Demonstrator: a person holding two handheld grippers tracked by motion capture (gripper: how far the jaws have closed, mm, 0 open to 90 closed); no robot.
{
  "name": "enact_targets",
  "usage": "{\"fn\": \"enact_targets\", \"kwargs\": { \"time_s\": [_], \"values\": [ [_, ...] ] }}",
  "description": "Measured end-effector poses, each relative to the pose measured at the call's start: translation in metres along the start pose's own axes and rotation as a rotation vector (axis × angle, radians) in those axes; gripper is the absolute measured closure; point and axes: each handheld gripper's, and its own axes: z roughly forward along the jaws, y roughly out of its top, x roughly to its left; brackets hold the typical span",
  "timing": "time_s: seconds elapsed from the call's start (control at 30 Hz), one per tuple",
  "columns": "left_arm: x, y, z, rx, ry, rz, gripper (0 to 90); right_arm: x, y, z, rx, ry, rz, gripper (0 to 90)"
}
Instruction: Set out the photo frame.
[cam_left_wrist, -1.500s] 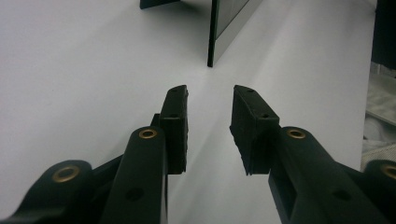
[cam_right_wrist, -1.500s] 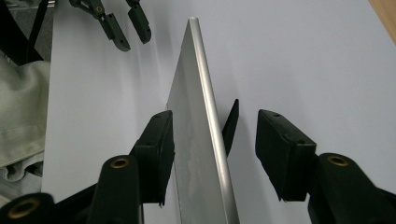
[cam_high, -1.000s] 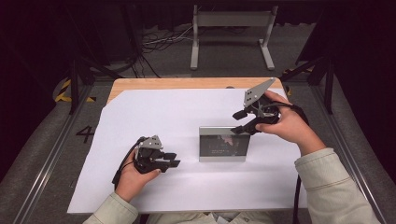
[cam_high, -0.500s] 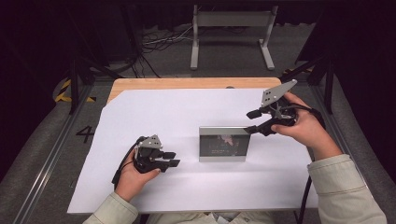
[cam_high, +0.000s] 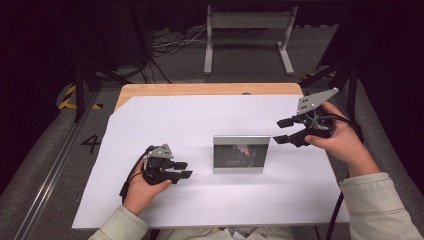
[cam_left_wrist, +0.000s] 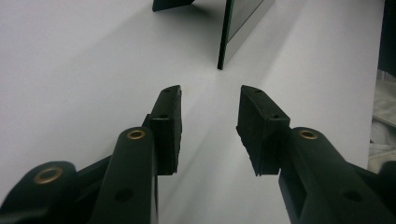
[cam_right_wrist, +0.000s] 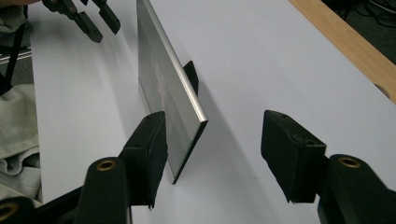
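The high view looks forward and down from above the person's side onto the white paper-covered table (cam_high: 200, 120). Each gripper view rides low and close, looking along its own black jaws across that sheet. All three share the upright silver-edged picture frame (cam_high: 241, 154) (cam_left_wrist: 238, 28) (cam_right_wrist: 173, 98), seen edge-on from opposite ends by the two gripper cameras

This looks like a lab room for filming. Past the right gripper (cam_high: 281, 131) is a wooden table (cam_high: 200, 89) under white paper (cam_high: 165, 120). Behind it lie cables (cam_high: 172, 44), a metal stand (cam_high: 248, 22) and floor tape (cam_high: 67, 97).
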Motion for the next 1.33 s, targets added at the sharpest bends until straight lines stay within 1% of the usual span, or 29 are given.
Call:
{"fn": "enact_targets", "kwargs": {
  "time_s": [0.2,0.43,0.73,0.9,1.03,1.33],
  "values": [
    [0.000,0.000,0.000,-0.004,0.000,0.002,60.9,0.000,-0.011,0.000,-0.002,-0.004,0.016,41.5],
    [0.002,0.000,-0.001,-0.004,0.006,0.003,60.9,-0.001,-0.026,0.000,-0.020,-0.006,0.039,41.5],
    [0.001,0.000,-0.001,-0.005,0.008,0.001,60.8,-0.003,-0.043,0.007,-0.002,-0.010,0.067,41.5],
    [0.002,0.000,-0.002,-0.010,0.008,0.002,60.7,-0.003,-0.049,0.008,0.000,-0.009,0.078,41.5],
    [0.002,0.000,-0.002,-0.011,0.009,0.002,60.6,-0.003,-0.055,0.009,-0.012,-0.008,0.088,41.5],
    [0.002,-0.001,-0.002,-0.012,0.011,-0.001,60.6,-0.002,-0.062,0.008,-0.021,-0.014,0.100,41.5]
  ]
}}
